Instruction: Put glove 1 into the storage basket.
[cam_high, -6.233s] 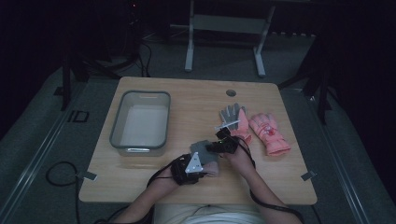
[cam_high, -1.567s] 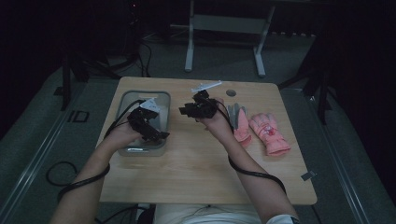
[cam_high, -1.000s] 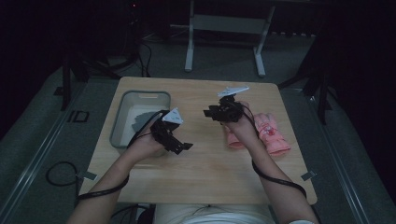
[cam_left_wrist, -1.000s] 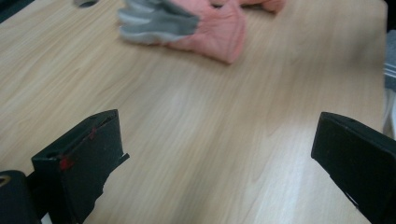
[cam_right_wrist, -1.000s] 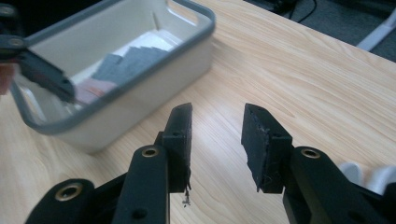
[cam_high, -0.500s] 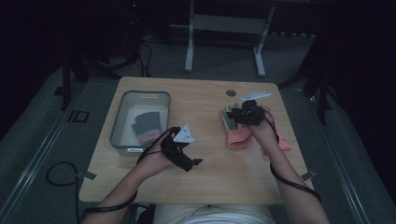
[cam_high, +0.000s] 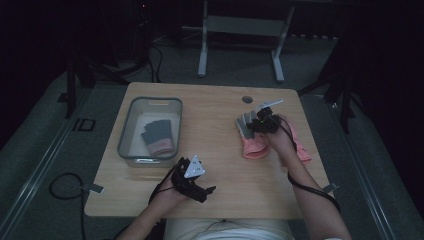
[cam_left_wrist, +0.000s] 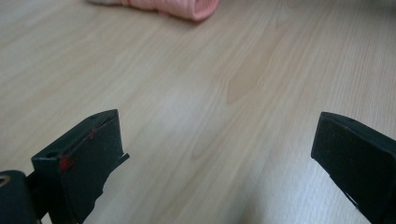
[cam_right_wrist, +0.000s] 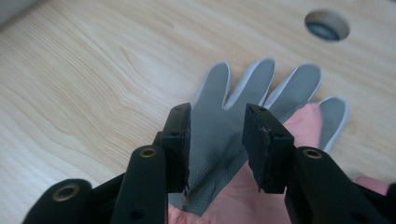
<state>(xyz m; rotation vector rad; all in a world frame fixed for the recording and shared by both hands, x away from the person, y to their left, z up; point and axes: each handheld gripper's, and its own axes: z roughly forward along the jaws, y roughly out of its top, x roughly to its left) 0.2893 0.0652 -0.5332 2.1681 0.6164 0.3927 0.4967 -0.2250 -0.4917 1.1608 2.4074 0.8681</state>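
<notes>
So the glove under the right tool is one of those work gloves with a grey textured coating on the palm side, light edging round the fingers and a salmon-pink knit cuff. It's lying flat on the right half of the desk, fingers fanned out and pointing toward the round cable hole near the far edge. Its cuff runs down toward the person, and there's more pink fabric partly over and beside it on the right; I can't tell if that's one more glove or two. The right tool is down over the palm with its jaws set narrow and the grey palm showing in the gap. They've just eased a bit wider, and from the close view I honestly can't tell whether the pads are pinching the fabric or just sitting on it. The left tool is low over bare wood near the front edge, jaws spread wide with nothing between them, and a bit of pink cuff is visible far ahead of it. Another glove, dark grey with a pinkish cuff, is lying in the grey bin on the left side of the desk.
</notes>
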